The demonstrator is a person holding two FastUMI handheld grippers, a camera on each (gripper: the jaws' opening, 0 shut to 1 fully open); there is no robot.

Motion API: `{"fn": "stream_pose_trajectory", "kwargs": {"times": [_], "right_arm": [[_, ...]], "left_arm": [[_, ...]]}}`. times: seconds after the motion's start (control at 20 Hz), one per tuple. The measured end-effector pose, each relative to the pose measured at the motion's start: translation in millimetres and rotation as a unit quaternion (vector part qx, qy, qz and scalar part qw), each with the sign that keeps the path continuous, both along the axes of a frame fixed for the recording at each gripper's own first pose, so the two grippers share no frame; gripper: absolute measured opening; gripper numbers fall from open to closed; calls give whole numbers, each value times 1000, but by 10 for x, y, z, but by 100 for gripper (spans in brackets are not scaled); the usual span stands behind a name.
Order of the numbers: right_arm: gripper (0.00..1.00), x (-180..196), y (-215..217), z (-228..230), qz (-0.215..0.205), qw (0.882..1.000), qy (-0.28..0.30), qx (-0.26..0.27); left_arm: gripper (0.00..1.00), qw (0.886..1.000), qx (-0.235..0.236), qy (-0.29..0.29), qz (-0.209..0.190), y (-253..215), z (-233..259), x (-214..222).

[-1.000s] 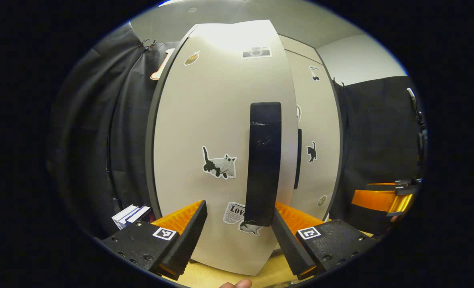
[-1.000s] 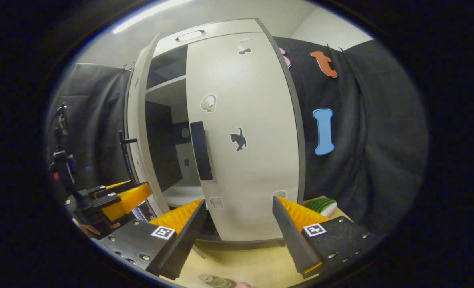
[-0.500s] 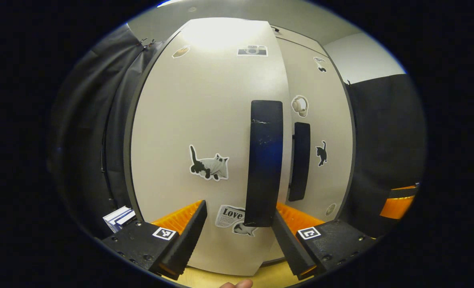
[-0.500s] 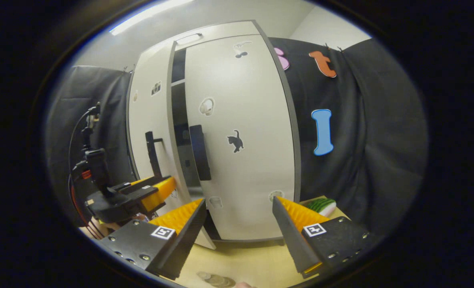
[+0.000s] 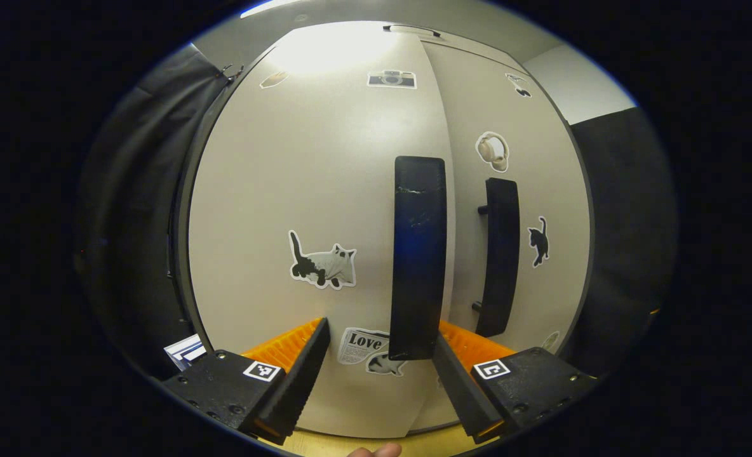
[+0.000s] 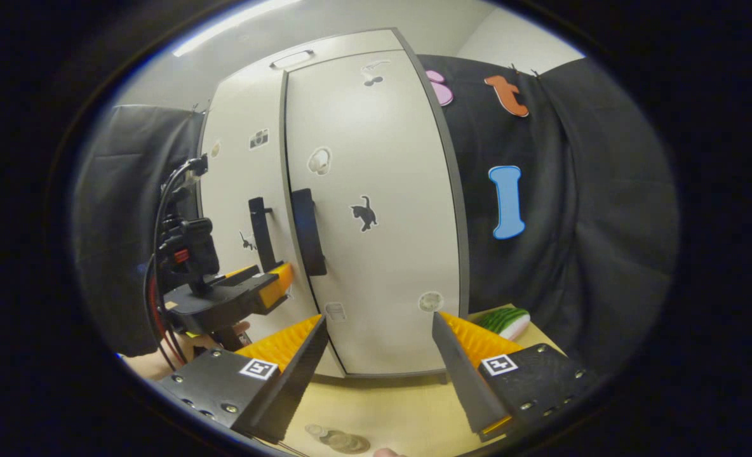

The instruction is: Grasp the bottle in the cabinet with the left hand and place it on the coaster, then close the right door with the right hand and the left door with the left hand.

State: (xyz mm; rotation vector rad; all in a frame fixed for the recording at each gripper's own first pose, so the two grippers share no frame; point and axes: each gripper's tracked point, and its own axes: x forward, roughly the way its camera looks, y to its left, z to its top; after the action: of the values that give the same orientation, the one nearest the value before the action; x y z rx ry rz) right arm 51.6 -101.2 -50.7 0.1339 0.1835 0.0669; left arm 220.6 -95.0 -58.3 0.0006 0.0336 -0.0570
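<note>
The cabinet's left door (image 5: 300, 190) stands flush or nearly flush with the right door (image 5: 522, 209). My left gripper (image 5: 381, 355) is open, close up to the left door. The lower end of that door's dark handle (image 5: 418, 254) lies between the fingers, and they do not press on it. In the right gripper view the left gripper (image 6: 273, 292) sits at the left door (image 6: 239, 178) by its handle (image 6: 260, 231). My right gripper (image 6: 379, 346) is open and holds nothing, a short way back from the shut right door (image 6: 376, 209). I see no bottle for certain.
The cabinet stands on a wooden table (image 6: 401, 406). A green striped thing (image 6: 506, 322) lies to the cabinet's right, and books (image 5: 185, 349) lie to its left. A round glassy thing (image 6: 341, 441) shows at the lower edge. A hand (image 6: 160, 362) holds the left gripper.
The left door has swung from ajar to shut with my left gripper following it in. The dark gap into the cabinet has gone. My right gripper has hardly moved.
</note>
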Motion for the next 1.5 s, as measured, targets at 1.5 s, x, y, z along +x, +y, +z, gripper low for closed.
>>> {"fn": "stream_pose_trajectory", "kwargs": {"times": [1.5], "right_arm": [[100,-250,472,481,-10,997,-67,-47]], "left_arm": [[93,999,-25,-7,39,635,619,-1830]]}}
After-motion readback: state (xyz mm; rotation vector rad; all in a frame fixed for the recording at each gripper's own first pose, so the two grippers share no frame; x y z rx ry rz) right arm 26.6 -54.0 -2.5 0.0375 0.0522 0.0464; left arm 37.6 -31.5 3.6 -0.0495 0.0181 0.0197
